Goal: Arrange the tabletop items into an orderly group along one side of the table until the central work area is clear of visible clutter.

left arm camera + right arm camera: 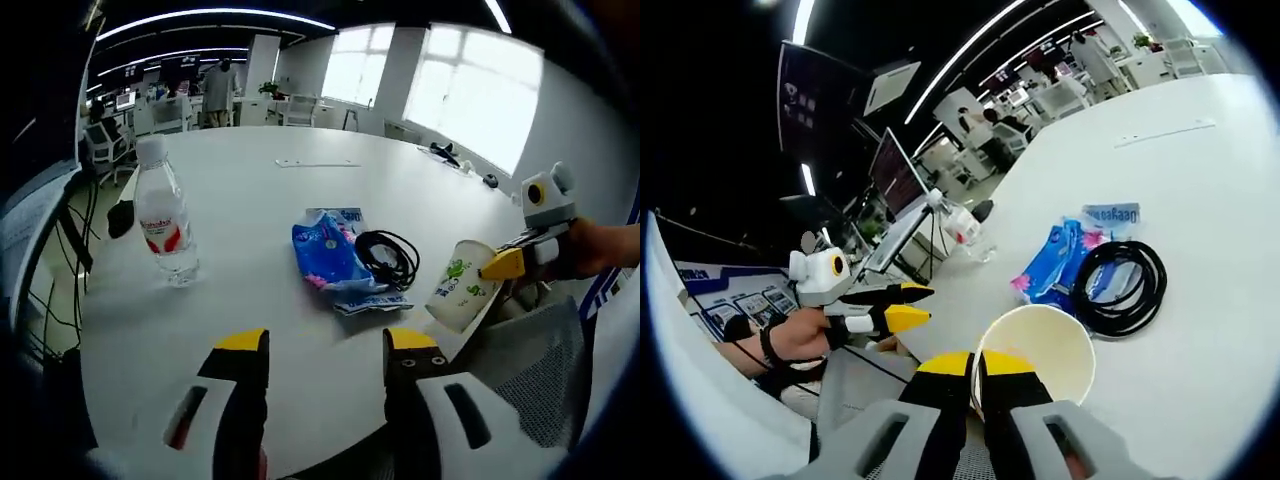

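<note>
- Left gripper view: your left gripper (326, 349) is sitting with its yellow-tipped fingers (243, 345) spread wide apart, holding nothing, hovering over the near edge of the white table (300, 200).
- Beyond those fingers, the blue tissue pack (330, 255) is lying roughly mid-table, resting on a flat packet that's peeking out underneath it.
- The coiled black cable (388, 256) is lying right against the tissue pack's right side, touching it.
- The water bottle (163, 213) is standing upright well off to the left, apart from the rest.
- Over on the right edge of the table, your right gripper (500, 265) is coming in with the paper cup (461, 285) pinched at the rim, cup tilted with its mouth pointing toward that gripper.
- A person is standing far back in the office behind the table.
- Right gripper view: your right gripper (977, 365) is clamping its fingers (943, 366) almost together on the rim of the paper cup (1035, 350), and you're looking straight into the cup's open mouth.
- The black cable (1123, 285) and tissue pack (1055, 262) are lying just past the cup, touching each other.
- The water bottle (965, 230) is standing further back near the table edge.
- Your left gripper (910, 305) is showing up on the left, held in your hand (790, 340), jaws parted and holding nothing.
</note>
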A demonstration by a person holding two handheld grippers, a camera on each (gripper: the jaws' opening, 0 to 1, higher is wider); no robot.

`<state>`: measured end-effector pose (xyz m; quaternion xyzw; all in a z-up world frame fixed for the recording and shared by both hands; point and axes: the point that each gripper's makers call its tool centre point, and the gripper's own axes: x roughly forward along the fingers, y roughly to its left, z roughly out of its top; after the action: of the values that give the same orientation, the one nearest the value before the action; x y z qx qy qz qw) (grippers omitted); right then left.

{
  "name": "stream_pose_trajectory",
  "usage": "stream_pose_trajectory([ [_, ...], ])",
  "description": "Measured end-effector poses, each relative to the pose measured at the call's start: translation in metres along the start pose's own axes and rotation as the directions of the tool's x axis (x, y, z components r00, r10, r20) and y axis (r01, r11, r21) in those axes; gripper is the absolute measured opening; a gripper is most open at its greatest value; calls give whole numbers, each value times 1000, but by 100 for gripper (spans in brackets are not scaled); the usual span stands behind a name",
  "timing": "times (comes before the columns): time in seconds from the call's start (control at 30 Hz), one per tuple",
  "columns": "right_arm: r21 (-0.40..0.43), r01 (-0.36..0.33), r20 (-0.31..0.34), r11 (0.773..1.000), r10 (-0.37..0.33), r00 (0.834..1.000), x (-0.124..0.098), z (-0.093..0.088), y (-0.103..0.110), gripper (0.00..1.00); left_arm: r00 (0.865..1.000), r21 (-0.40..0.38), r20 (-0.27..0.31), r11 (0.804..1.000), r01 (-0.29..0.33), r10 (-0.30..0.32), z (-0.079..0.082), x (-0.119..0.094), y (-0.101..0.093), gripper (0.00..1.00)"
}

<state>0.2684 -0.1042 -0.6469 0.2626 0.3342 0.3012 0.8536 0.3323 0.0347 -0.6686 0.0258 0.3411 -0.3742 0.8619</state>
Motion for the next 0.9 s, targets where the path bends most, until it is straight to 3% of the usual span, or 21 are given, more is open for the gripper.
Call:
stream_pose_trajectory([
  [0.43,-51,-13,-46,999,10,999,13,14,3,0,1000,-28,6,999,-27,27,-7,-8,11,50],
  [0.9,-166,-72,-128,983,51,990,50,39,18,0,999,-34,21,999,-40,41,-8,-13,18,52],
])
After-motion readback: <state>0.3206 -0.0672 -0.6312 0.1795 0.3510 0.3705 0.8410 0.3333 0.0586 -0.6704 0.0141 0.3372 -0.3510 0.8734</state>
